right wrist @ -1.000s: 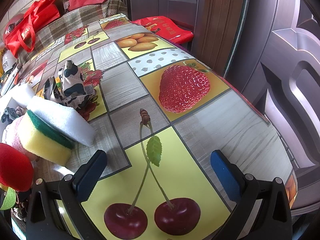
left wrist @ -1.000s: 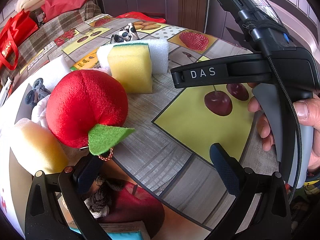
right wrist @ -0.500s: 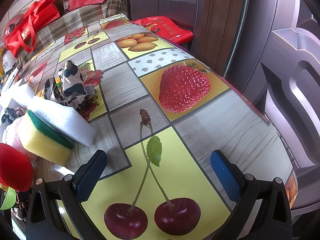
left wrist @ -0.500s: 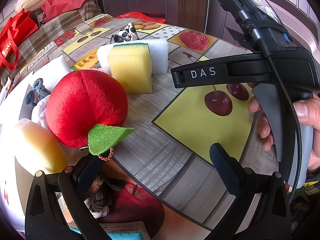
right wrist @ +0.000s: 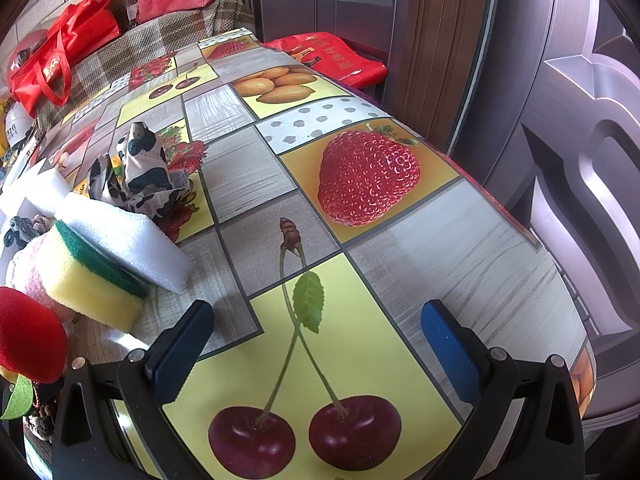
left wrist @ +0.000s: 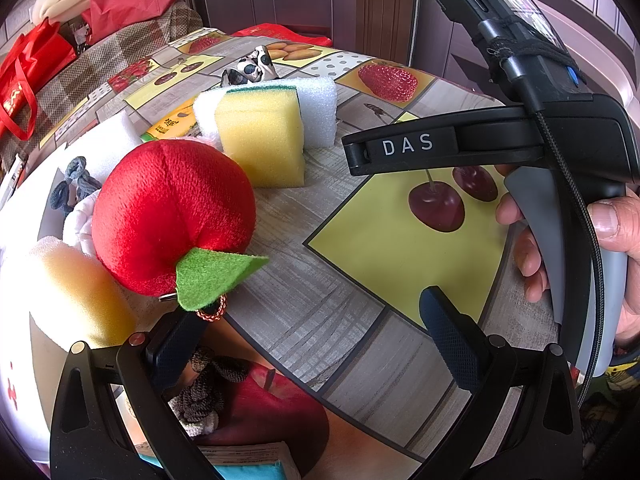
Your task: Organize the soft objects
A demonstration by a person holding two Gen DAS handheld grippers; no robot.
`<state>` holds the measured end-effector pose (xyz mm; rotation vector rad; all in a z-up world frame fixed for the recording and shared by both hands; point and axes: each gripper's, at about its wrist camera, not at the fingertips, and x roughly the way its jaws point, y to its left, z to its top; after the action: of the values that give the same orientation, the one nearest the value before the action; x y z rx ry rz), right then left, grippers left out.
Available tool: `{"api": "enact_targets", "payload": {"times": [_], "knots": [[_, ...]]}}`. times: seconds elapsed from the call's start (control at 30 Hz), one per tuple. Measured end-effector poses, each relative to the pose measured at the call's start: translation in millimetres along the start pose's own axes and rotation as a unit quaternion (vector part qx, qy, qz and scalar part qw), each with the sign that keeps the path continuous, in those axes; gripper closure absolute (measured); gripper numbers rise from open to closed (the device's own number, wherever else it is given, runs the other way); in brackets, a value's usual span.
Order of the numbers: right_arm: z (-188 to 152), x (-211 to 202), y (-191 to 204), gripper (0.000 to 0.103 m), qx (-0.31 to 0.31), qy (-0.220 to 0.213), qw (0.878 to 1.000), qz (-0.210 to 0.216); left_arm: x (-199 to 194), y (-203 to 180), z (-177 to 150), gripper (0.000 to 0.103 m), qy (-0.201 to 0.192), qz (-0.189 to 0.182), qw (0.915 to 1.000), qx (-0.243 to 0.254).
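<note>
Both grippers hang over the fruit-print table [right wrist: 460, 248] with nothing between their fingers. The left gripper [left wrist: 316, 340] is spread wide, its left finger just under the plush apple [left wrist: 172, 216], probably lining up to grab it. The right gripper [right wrist: 316, 344] is spread too, over bare cloth near the table's right edge, likely waiting. The yellow sponge [left wrist: 260, 140], white foam block [left wrist: 318, 110] and patterned cloth [right wrist: 140, 168] bunch together toward the left side.

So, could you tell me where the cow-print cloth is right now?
In the right wrist view the cow-print cloth sits crumpled at left on the tablecloth, just behind the white foam block and yellow sponge.
</note>
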<state>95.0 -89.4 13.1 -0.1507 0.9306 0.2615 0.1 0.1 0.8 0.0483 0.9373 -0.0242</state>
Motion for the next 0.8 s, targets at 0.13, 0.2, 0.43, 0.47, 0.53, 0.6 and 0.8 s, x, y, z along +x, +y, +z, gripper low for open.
{"api": "enact_targets", "payload": {"times": [0.13,0.2,0.43,0.47,0.53,0.6,0.8], "knots": [[0.0,0.1,0.0,0.000,0.000,0.000,1.000,0.000,0.0,0.0,0.0,0.001,0.000,0.000,1.0000,0.000],[0.1,0.0,0.3,0.000,0.000,0.000,1.000,0.000,0.0,0.0,0.0,0.001,0.000,0.000,1.0000,0.000],[0.0,-0.2,-0.1,0.000,0.000,0.000,1.000,0.000,-0.2,1.2,0.2,0.000,0.000,0.001,1.0000,0.001],[0.0,-0.2,-0.1,0.000,0.000,0.000,1.000,0.000,1.5,0.4,1.3,0.001,0.000,0.002,1.0000,0.001],[0.0,-0.2,0.0,0.000,0.000,0.000,1.000,0.000,3.0,-2.3,3.5,0.001,-0.001,0.003,1.0000,0.004],[0.0,-0.1,-0.1,0.000,0.000,0.000,1.000,0.000,2.5,-5.8,3.8,0.001,-0.002,-0.006,0.9999,0.013],[0.0,0.1,0.0,0.000,0.000,0.000,1.000,0.000,-56.0,0.7,0.7,0.001,-0.090,-0.043,0.9948,-0.018]]}}
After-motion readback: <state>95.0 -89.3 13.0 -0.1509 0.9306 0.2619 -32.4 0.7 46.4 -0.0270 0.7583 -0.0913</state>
